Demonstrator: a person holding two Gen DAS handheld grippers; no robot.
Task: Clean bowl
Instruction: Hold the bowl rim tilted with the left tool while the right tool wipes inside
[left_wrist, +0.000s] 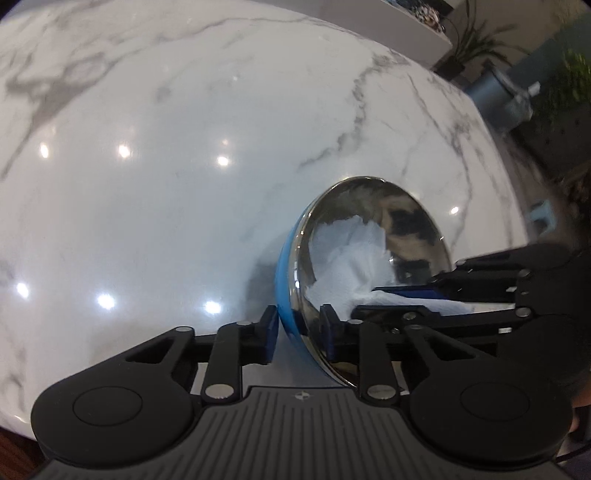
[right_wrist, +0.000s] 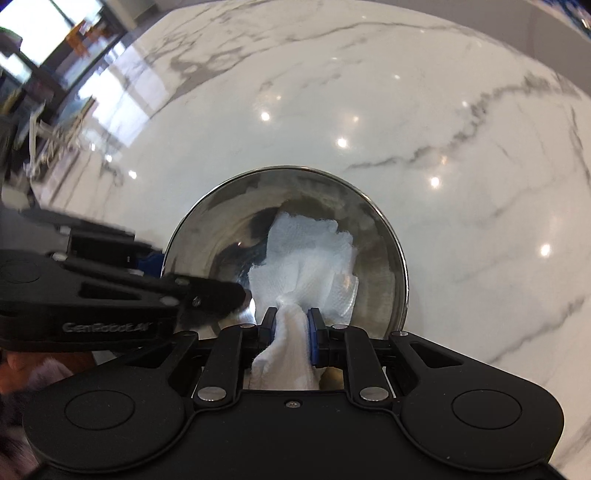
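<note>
A bowl (left_wrist: 402, 218), blue outside and shiny steel inside, is tilted on its side over the marble table. My left gripper (left_wrist: 299, 332) is shut on the bowl's near rim, one finger outside and one inside. My right gripper (right_wrist: 291, 325) is shut on a white paper towel (right_wrist: 310, 258) whose free end lies pressed against the bowl's (right_wrist: 373, 236) inside. The towel (left_wrist: 351, 258) and the right gripper (left_wrist: 399, 302) also show in the left wrist view, reaching in from the right. The left gripper (right_wrist: 221, 295) shows at the left in the right wrist view.
The white marble table (left_wrist: 166, 147) spreads out behind the bowl. Its far edge curves at the upper right, with a grey bin (left_wrist: 495, 92) and plants (left_wrist: 476, 40) beyond. In the right wrist view, room furniture (right_wrist: 44, 110) lies past the table's left edge.
</note>
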